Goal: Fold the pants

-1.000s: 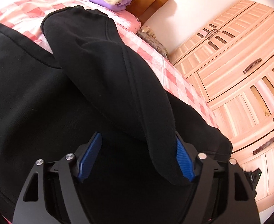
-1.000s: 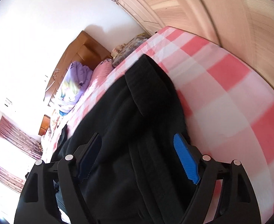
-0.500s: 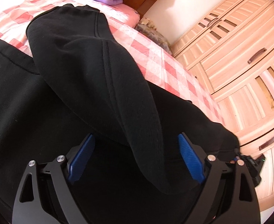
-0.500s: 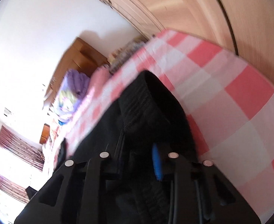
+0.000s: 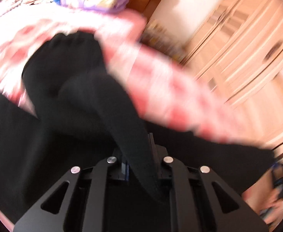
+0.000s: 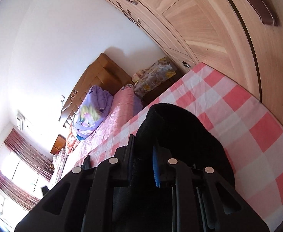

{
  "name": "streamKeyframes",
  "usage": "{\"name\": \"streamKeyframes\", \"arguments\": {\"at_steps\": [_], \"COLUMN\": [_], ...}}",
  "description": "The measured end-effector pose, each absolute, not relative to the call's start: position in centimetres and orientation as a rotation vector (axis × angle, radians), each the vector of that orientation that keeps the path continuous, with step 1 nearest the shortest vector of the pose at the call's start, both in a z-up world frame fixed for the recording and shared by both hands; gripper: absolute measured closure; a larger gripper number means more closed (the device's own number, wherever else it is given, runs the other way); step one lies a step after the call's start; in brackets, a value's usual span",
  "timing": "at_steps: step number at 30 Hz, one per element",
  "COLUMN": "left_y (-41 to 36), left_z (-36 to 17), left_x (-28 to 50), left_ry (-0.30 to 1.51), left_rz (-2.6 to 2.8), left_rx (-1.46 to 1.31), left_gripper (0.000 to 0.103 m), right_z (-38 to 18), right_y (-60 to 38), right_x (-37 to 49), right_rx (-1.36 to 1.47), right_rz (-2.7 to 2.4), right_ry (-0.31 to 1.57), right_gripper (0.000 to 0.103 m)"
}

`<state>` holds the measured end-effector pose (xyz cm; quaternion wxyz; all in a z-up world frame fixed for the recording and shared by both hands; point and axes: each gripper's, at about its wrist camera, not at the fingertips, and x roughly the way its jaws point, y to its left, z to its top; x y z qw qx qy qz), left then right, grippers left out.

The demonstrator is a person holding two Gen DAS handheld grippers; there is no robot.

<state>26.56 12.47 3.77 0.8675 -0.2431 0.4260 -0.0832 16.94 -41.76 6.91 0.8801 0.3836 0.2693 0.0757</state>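
Note:
Black pants (image 5: 68, 89) lie on a bed with a pink-and-white checked sheet (image 5: 160, 94). In the blurred left wrist view my left gripper (image 5: 137, 164) is shut on a raised fold of the black fabric, which runs up and away from the jaws. In the right wrist view my right gripper (image 6: 143, 158) is shut on another part of the pants (image 6: 180, 123) and holds it lifted above the checked sheet (image 6: 257, 135). The blue pad (image 6: 155, 166) of one finger shows against the cloth.
A light wooden wardrobe (image 6: 218, 29) stands close along the bed's far side. A wooden headboard (image 6: 104, 71), a purple quilt (image 6: 95, 112) and a pink pillow (image 6: 122, 108) are at the head of the bed. A window with curtains (image 6: 21, 162) is beyond.
Both grippers were open around the pants a second ago. The right one shut on the fabric first, then the left, and both have lifted it; the left view is blurred by motion.

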Motion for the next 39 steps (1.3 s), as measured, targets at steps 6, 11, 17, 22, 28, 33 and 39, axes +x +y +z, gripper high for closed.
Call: {"name": "streamKeyframes", "arguments": {"at_steps": [6,11,17,22,28,33,39], "left_y": [16.8,16.0,15.1,15.8,16.3,17.2,17.4], "left_z": [11.4,9.5,-1.3,-3.9,2.0,-2.3,-2.3], "left_x": [27.6,20.3,14.3,13.5,10.0,9.1,8.3], "left_ry": [0.706,0.684,0.899,0.933,0.771,0.869,0.857], "left_rz": [-0.360,-0.391,-0.363,-0.338,-0.358,-0.319,-0.326], "left_rx": [-0.649,-0.484,-0.426,-0.505,-0.470,-0.499,-0.512], "left_gripper": [0.089,0.089,0.088,0.088,0.088,0.088,0.089], "right_z": [7.9,5.6,-2.7,-3.5,-1.0,-5.3,-2.7], "right_y": [-43.5,-43.9,-43.8,-44.0,-43.1,-43.0,-42.8], "right_x": [15.1,9.2,4.5,3.2,1.2,0.7,0.4], "right_rx": [0.895,0.883,0.869,0.906,0.869,0.913,0.882], "right_rz": [0.231,0.272,0.167,0.165,0.225,0.201,0.215], "right_ry": [0.482,0.484,0.714,0.703,0.636,0.724,0.689], "right_gripper": [0.085,0.085,0.086,0.086,0.086,0.087,0.087]}}
